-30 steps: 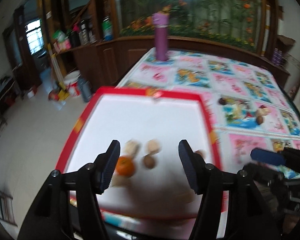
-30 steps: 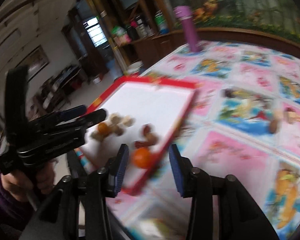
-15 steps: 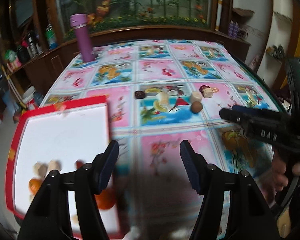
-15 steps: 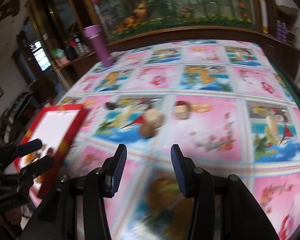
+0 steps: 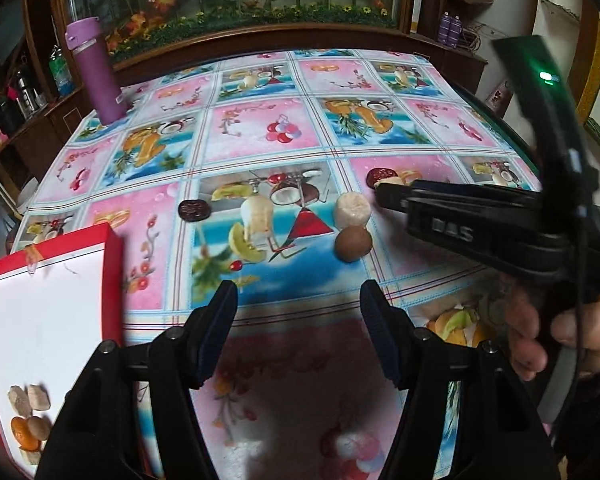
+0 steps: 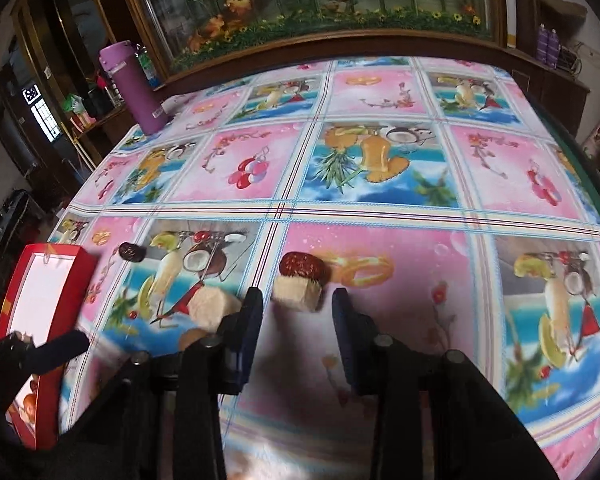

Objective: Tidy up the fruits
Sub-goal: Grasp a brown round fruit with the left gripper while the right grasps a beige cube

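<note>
Both grippers near red tray [image 5: 112, 256]: left gripper [image 5: 298, 330] jaws apart, empty; right gripper [image 6: 296, 322] jaws closing, pale cube [image 6: 298, 290] just beyond the tips, untouched.

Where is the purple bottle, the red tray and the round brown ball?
purple bottle [image 5: 100, 80], left wrist view, middle of its body.
red tray [image 5: 114, 276], left wrist view, its right-hand red rim.
round brown ball [image 5: 353, 243], left wrist view, centre of its top.
</note>
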Available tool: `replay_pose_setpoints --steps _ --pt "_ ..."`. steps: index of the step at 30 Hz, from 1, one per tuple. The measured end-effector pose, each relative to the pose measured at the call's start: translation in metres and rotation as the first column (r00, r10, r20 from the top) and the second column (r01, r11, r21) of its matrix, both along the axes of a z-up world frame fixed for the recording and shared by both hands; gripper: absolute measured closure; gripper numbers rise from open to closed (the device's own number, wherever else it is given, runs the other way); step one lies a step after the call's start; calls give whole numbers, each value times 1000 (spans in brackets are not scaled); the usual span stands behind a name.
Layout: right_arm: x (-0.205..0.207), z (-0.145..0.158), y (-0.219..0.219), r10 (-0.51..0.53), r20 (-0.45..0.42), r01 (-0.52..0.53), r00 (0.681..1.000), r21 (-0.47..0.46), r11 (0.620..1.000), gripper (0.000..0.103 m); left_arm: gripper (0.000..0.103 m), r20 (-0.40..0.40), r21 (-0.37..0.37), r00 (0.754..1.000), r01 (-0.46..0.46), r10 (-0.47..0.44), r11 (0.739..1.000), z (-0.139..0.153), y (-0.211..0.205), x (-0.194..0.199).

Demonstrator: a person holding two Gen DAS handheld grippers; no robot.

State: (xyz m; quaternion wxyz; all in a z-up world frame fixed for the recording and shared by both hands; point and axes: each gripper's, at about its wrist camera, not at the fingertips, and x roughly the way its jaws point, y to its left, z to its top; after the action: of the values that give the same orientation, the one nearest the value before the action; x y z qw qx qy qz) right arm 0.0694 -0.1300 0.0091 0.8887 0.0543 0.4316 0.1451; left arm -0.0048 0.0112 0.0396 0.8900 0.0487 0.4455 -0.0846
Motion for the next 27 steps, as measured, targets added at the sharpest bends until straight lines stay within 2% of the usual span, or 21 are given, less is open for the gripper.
replay_pose_setpoints --steps 3,5,9,10,12,15,18,19,20,21,22,27 --pt "3 -3 5 2 4 -2 1000 -33 999 77 38 -8 -8 1000 13 -13 1000 -1 -5 3" --pt "1 -2 3 5 -3 -5 1000 -25 1000 77 38 -17 -16 1000 14 -14 1000 -3 -8 6" --pt "-5 0 -23 -27 -40 30 999 64 997 77 38 -41 -33 999 2 -3 999 -8 -14 17" --pt "-8 3 -35 -40 -50 46 998 117 992 77 38 -45 -35 999 0 -1 999 -10 -16 20" --pt "-15 9 -50 -68 -50 76 996 188 979 77 39 -42 -32 999 -6 5 999 -12 -19 26" --pt "-28 14 -68 -105 -34 110 994 245 963 77 43 -44 -25 999 2 -3 1000 -15 -27 34" --pt "-32 14 -72 -113 -37 119 993 252 961 77 52 -60 -24 998 13 -14 1000 -21 -33 42" --pt "-31 13 -70 -108 -37 114 993 248 962 77 57 -68 -27 998 11 -13 1000 -24 -34 44" --pt "-31 13 -68 -105 -37 110 994 242 964 77 66 -74 -36 997 9 -12 999 -26 -34 46" --pt "-31 13 -66 -102 -36 107 994 234 966 77 68 -70 -42 997 9 -12 999 -27 -34 47" --pt "-31 12 -64 -99 -35 104 994 226 968 77 75 -56 -43 998 12 -15 999 -27 -34 47" --pt "-31 10 -61 -92 -20 94 996 207 974 77 75 -51 -82 999 -3 -1 997 -22 -29 40"
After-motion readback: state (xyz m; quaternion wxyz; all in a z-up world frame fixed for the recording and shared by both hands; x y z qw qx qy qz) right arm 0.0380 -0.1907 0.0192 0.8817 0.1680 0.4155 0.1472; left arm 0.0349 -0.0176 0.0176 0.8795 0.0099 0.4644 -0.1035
